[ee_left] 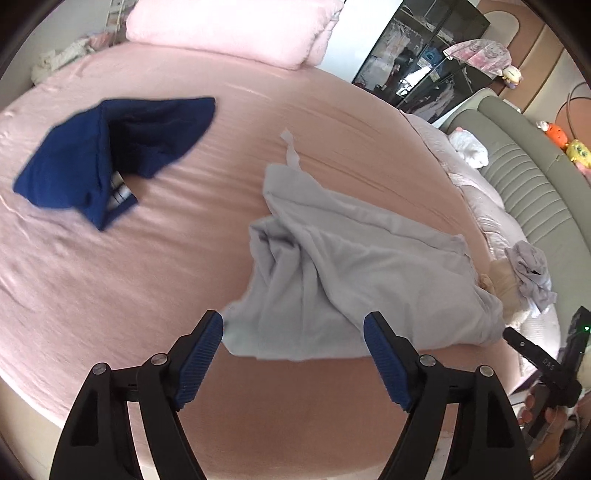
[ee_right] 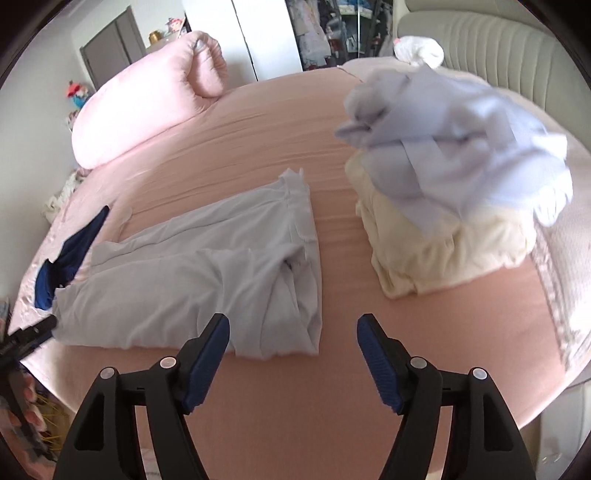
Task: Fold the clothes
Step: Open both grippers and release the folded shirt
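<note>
A pale grey garment (ee_left: 332, 266) lies loosely folded on the pink bed (ee_left: 129, 280). My left gripper (ee_left: 293, 325) is open just in front of the garment's near edge, with nothing pressed between its blue pads. The right wrist view shows the same grey garment (ee_right: 207, 273) as a rough rectangle. My right gripper (ee_right: 293, 326) is open by the garment's near right corner, above bare sheet. A dark blue garment (ee_left: 107, 155) lies crumpled at the far left of the bed.
A pile with a lilac garment (ee_right: 454, 147) on cream cloth (ee_right: 436, 243) sits at the right of the bed. A pink pillow (ee_left: 232, 29) lies at the bed's far side, with a grey padded headboard (ee_left: 532, 177) at the right. A dark wardrobe (ee_left: 421, 62) stands behind.
</note>
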